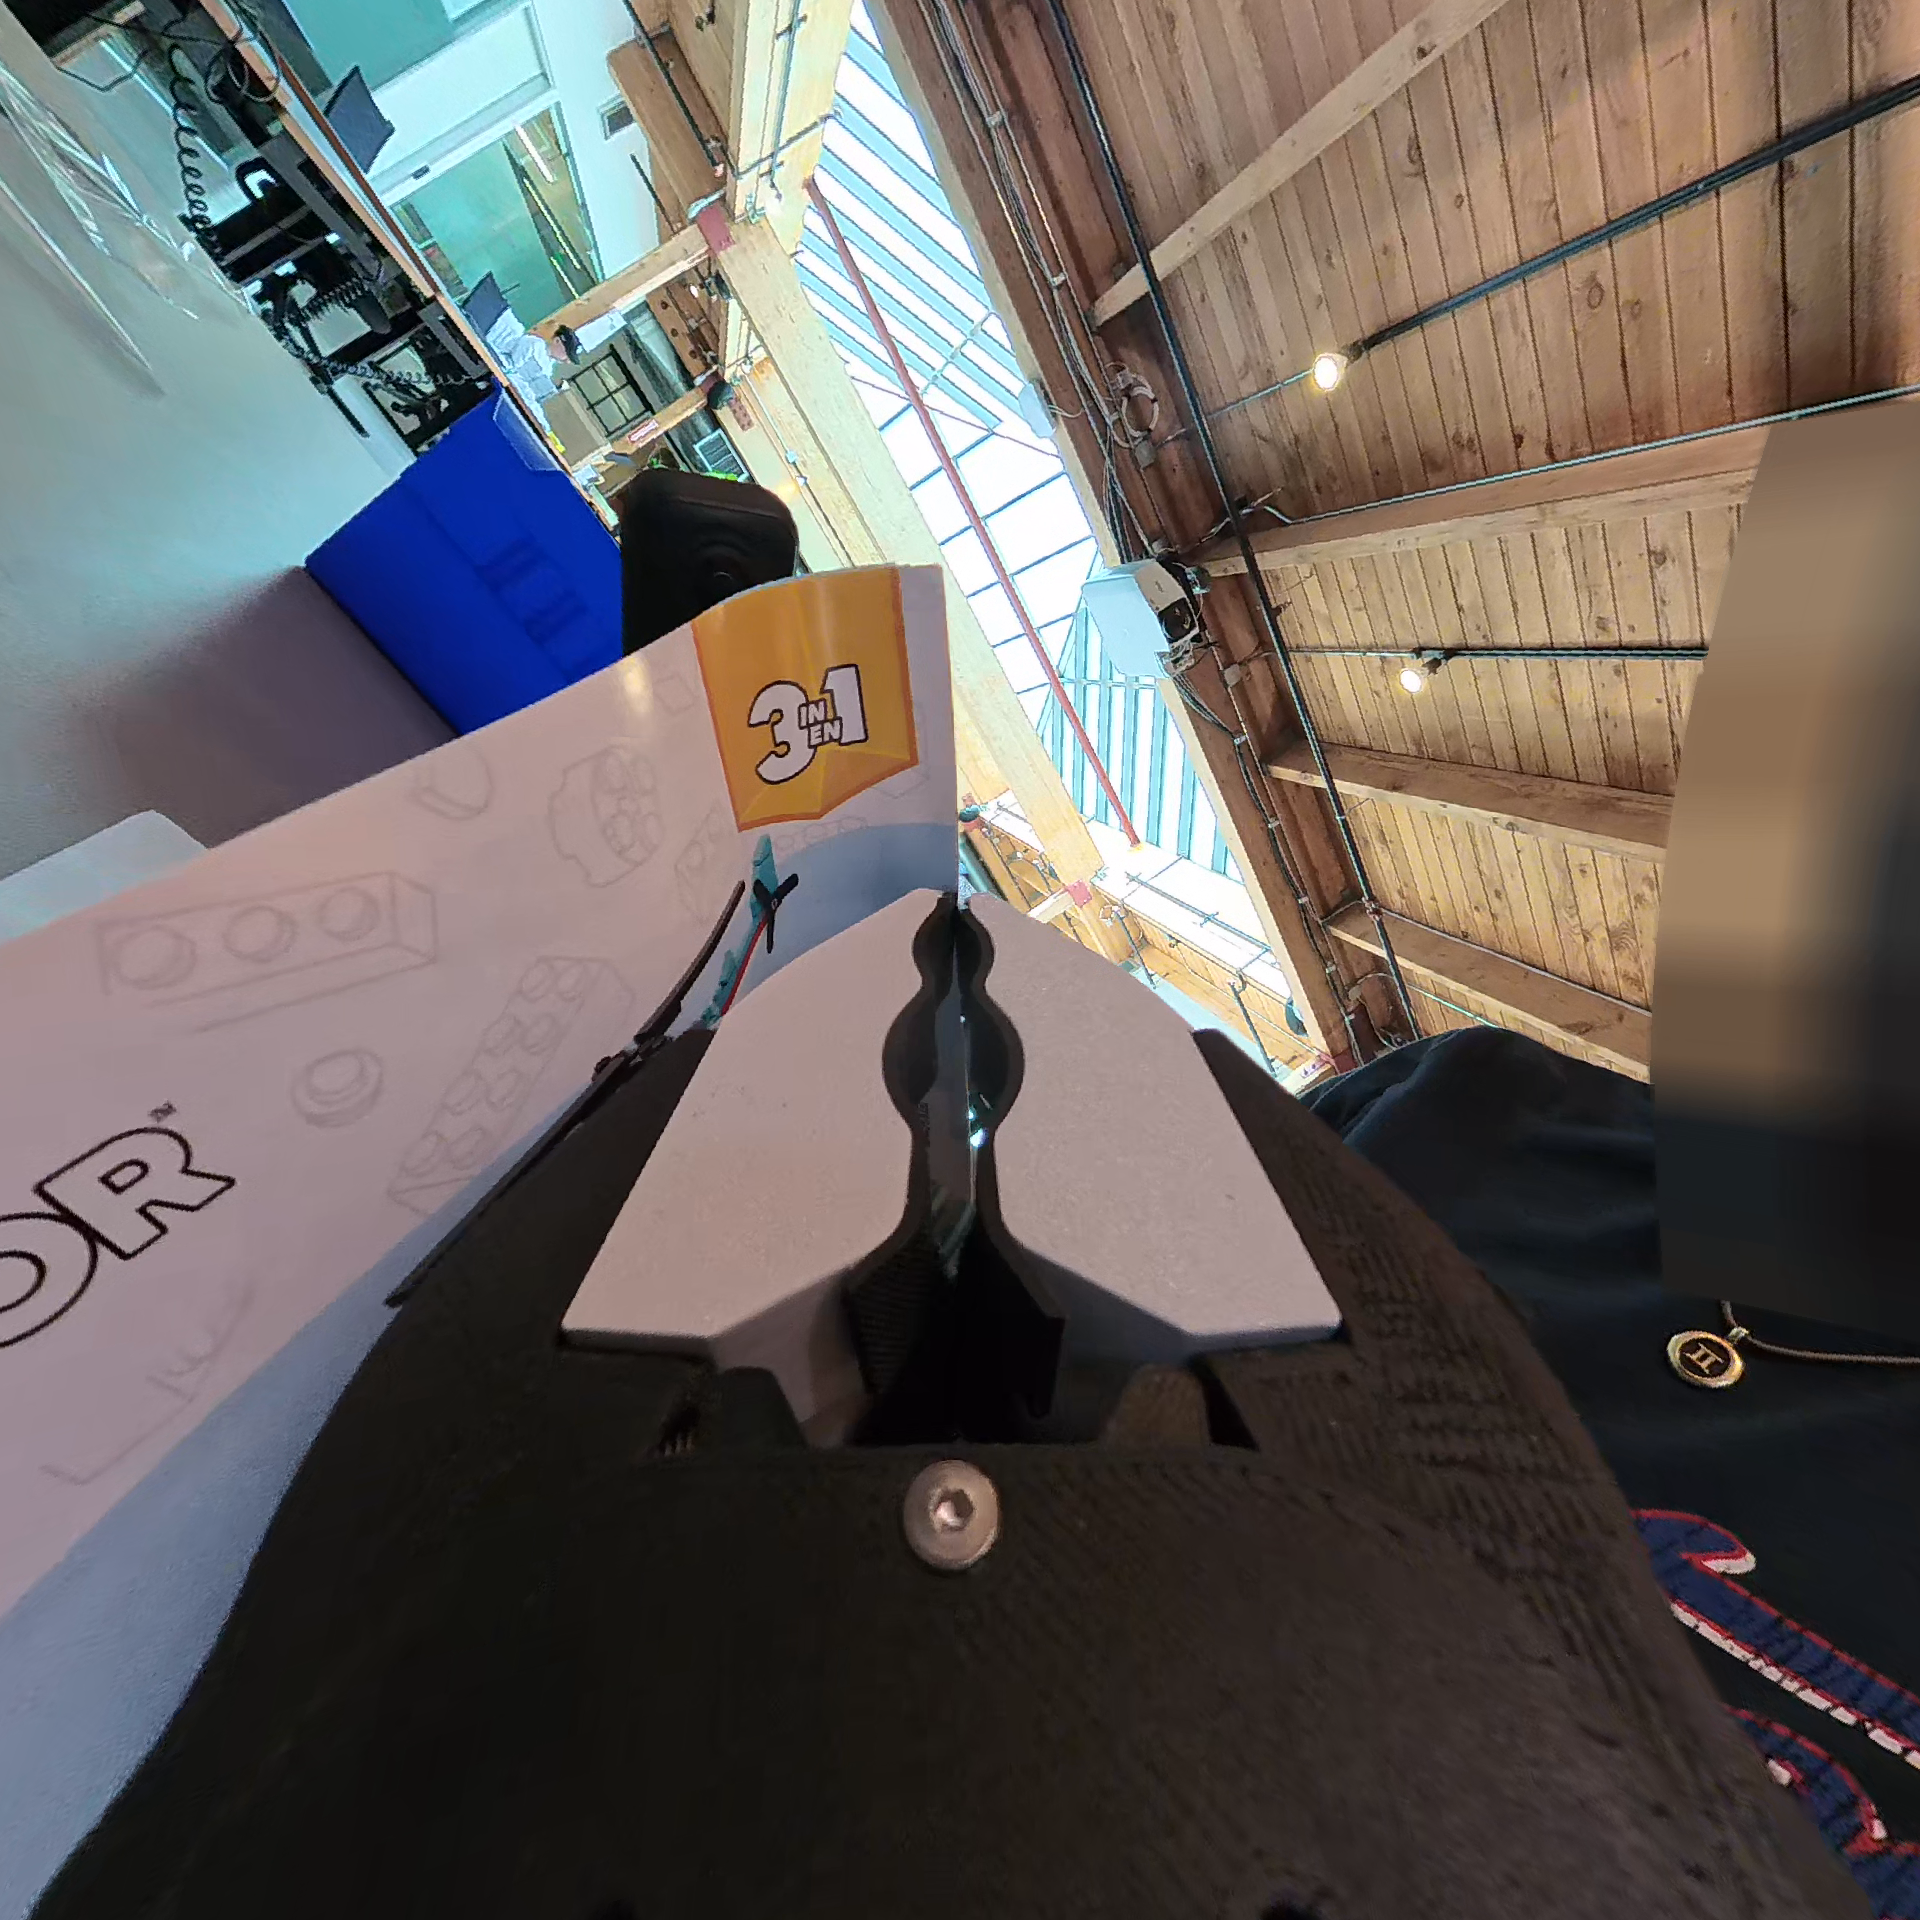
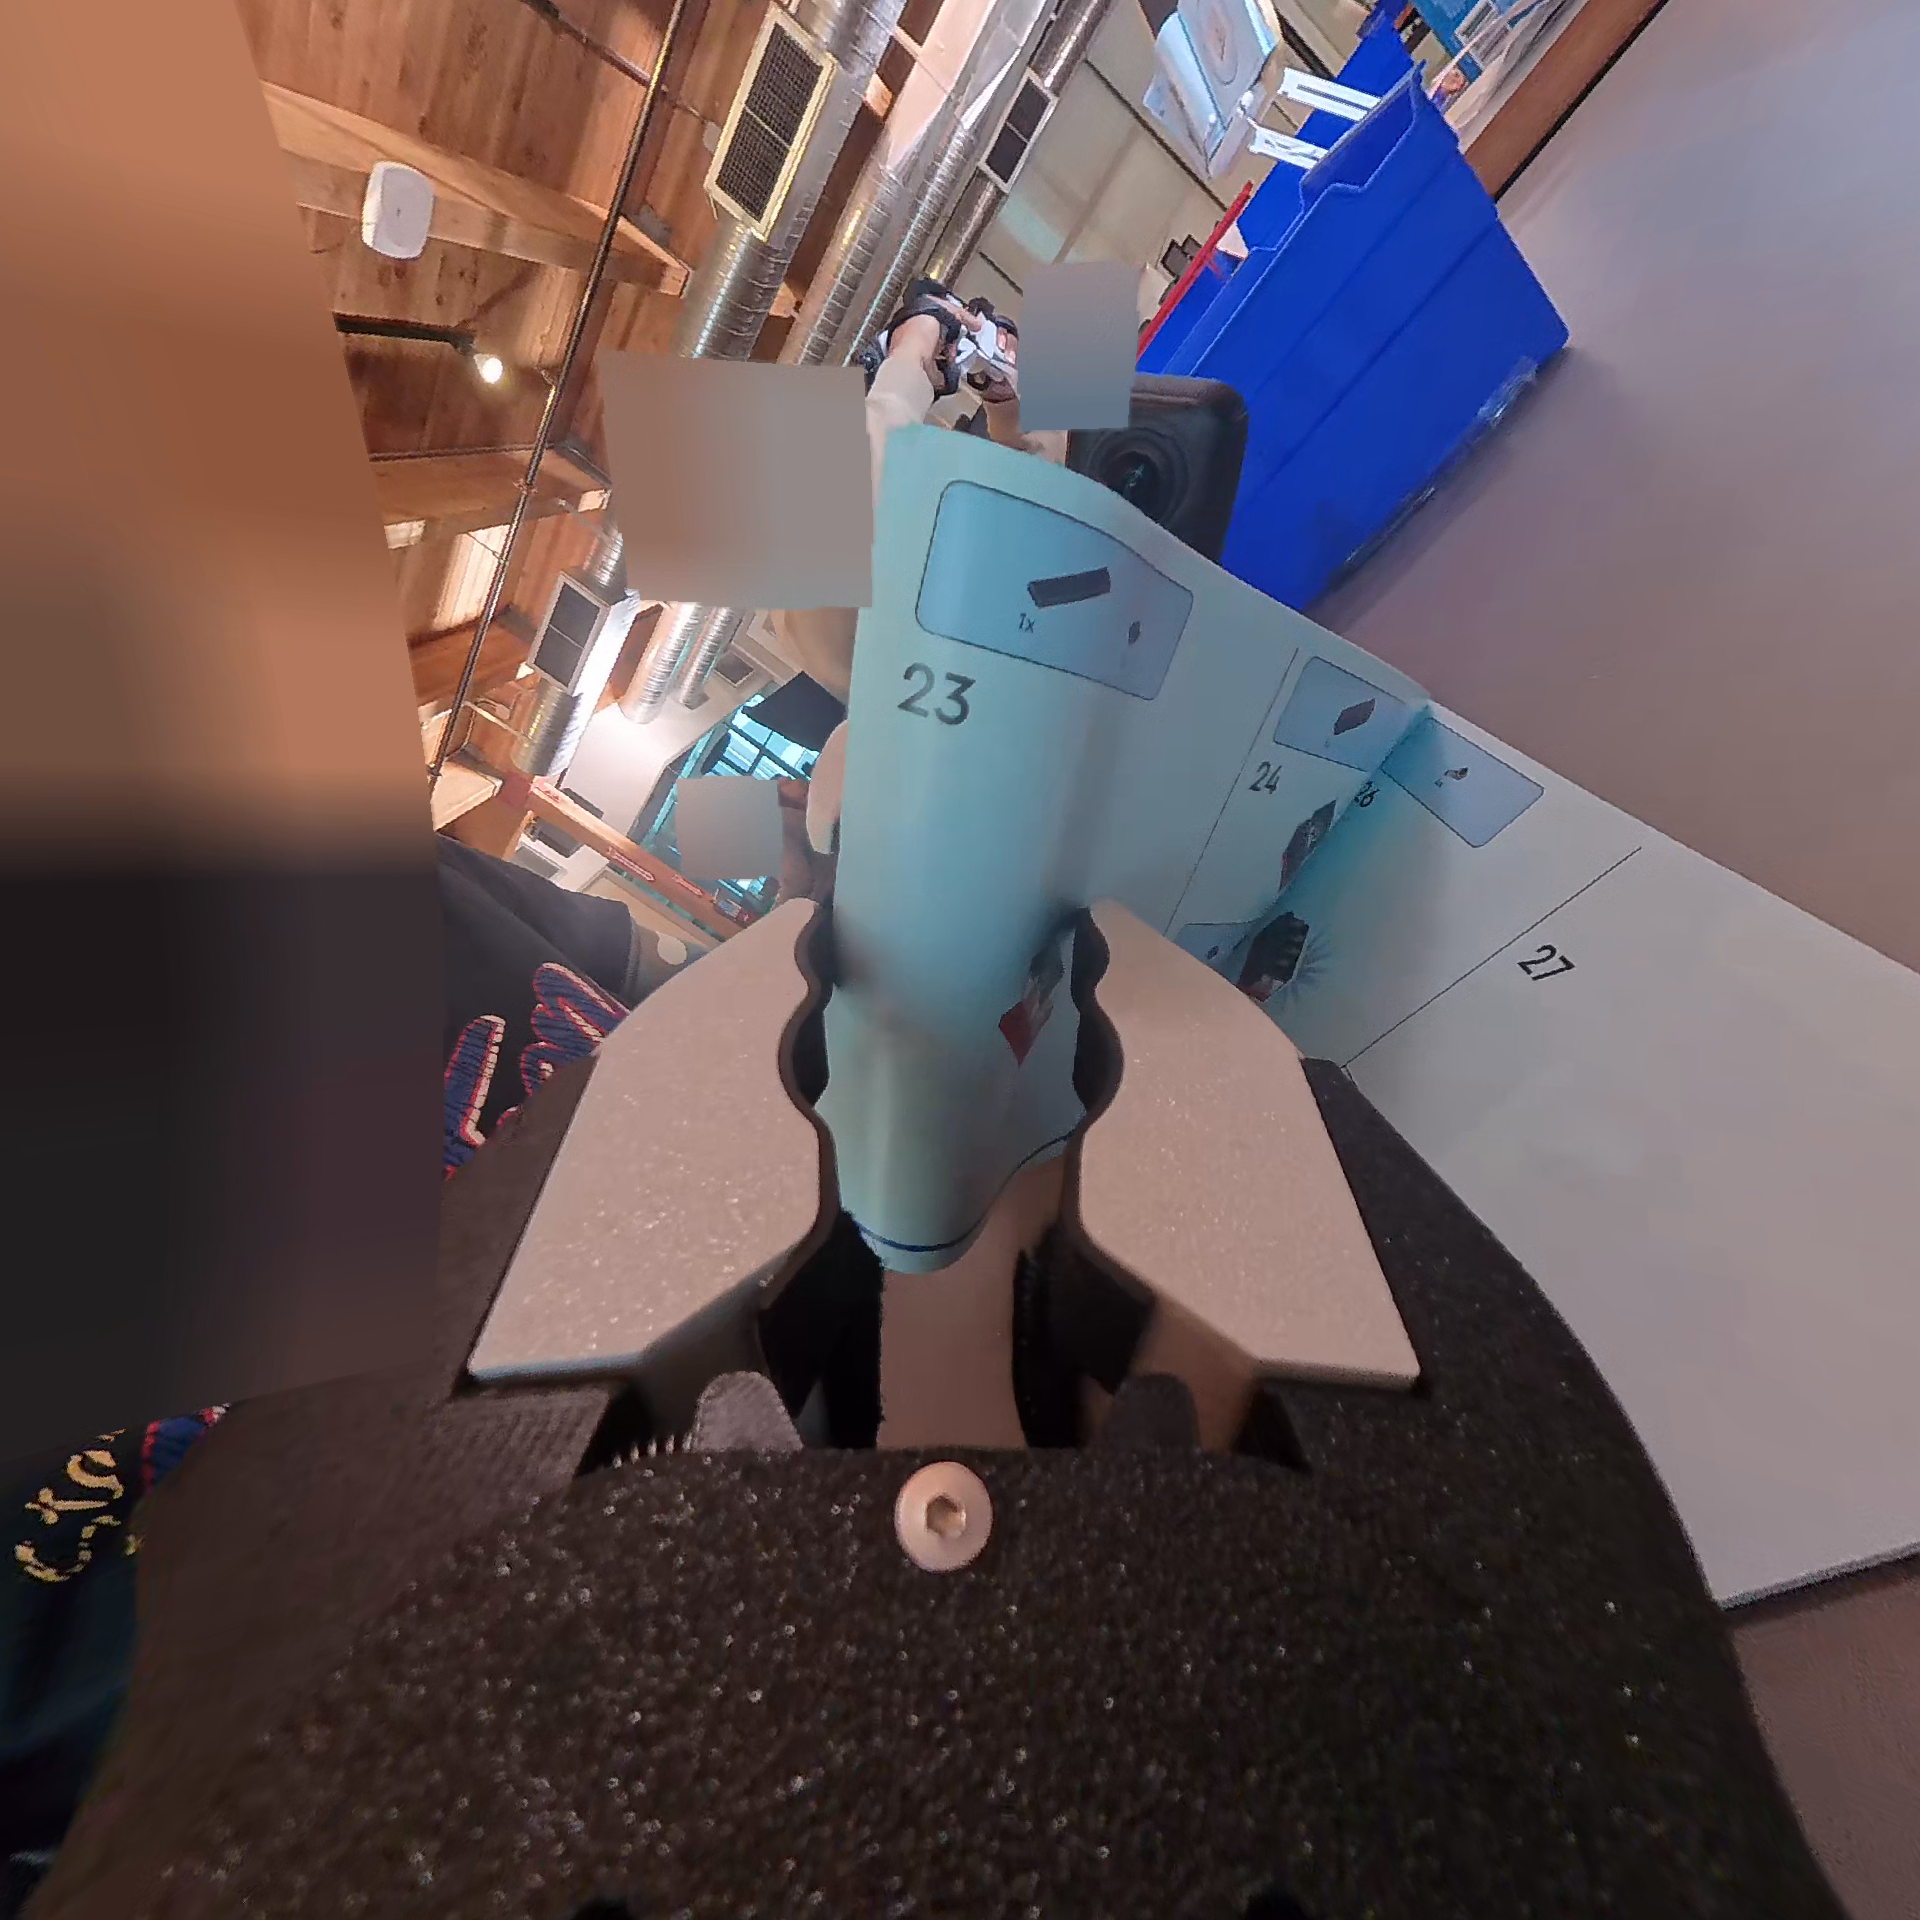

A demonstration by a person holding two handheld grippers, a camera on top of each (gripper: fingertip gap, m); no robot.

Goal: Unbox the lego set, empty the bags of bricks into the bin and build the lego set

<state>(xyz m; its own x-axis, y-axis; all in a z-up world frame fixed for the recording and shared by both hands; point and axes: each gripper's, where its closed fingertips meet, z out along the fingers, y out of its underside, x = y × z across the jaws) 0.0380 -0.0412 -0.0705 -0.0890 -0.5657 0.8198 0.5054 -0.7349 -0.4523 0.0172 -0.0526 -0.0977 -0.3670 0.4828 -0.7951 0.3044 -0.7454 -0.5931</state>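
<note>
In the left wrist view, the left gripper sits at centre frame with its jaws clenched on the thin edge of the instruction booklet; the cover, white with faint brick outlines and an orange badge near the top middle, fans out toward the left and lower left of the frame. Behind it, at left centre, stands a blue bin, and a black camera peeks over the booklet's top edge. In the right wrist view, the right gripper holds its jaws part-way apart, with a curled pale-blue page standing between them; whether the pads truly pinch the page or merely flank it cannot be told. The rest of the open booklet slopes down to the right of the frame onto the grey counter, and the blue bin stands at upper right. The bricks themselves are not in view. The risks here are, I judge, mostly to the paper: the bowed page could slip out of the loose right jaws and flop back, losing the place; if both grippers pull apart, the page could crease or tear at the spine; and the left grip, being only on an edge, could let the whole booklet slide down toward the counter.
</note>
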